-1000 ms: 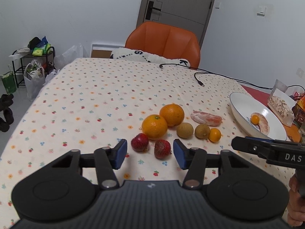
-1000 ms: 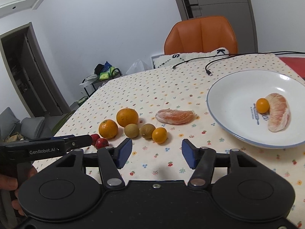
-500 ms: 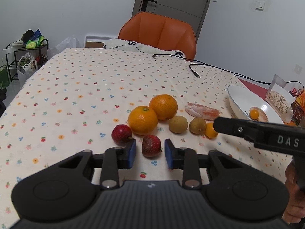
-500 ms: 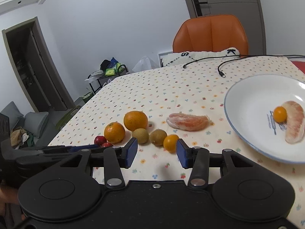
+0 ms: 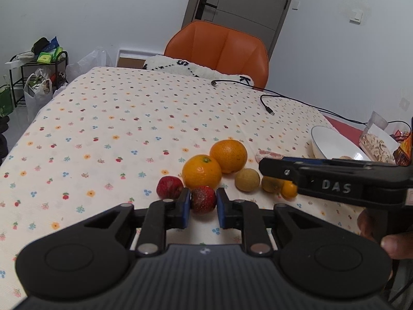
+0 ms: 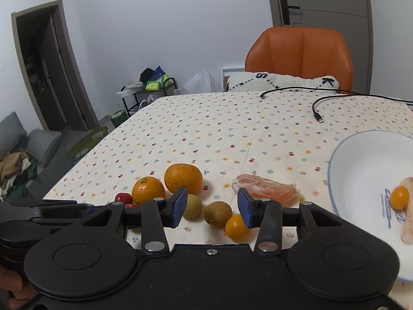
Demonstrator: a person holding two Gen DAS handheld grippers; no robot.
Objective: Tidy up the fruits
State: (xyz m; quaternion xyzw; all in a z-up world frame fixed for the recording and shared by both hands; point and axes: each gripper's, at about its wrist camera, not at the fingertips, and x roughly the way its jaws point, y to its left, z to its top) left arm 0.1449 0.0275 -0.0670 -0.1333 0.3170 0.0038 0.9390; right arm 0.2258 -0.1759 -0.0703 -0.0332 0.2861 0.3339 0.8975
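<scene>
My left gripper (image 5: 203, 206) is shut on a strawberry (image 5: 203, 199) resting on the flowered tablecloth. A second strawberry (image 5: 169, 187) lies just left of it. Two oranges (image 5: 202, 171) (image 5: 228, 155), two brown kiwis (image 6: 192, 206) (image 6: 218, 213), a small kumquat (image 6: 236, 227) and a peeled pomelo segment (image 6: 267, 190) lie in a cluster. My right gripper (image 6: 212, 208) is open, its fingers on either side of the kiwis and the kumquat. The white plate (image 6: 361, 160) at the right holds another kumquat (image 6: 399, 197) and a pomelo segment.
A black USB cable (image 6: 318, 116) lies on the far part of the table. An orange chair (image 5: 219, 49) with a white cushion stands behind the table. Snack packets (image 5: 378, 147) lie beyond the plate at the right edge.
My left gripper moved forward and closed its fingers onto the strawberry. My right gripper moved left and lower toward the kiwis and kumquat, its fingers narrowing, then opening wider.
</scene>
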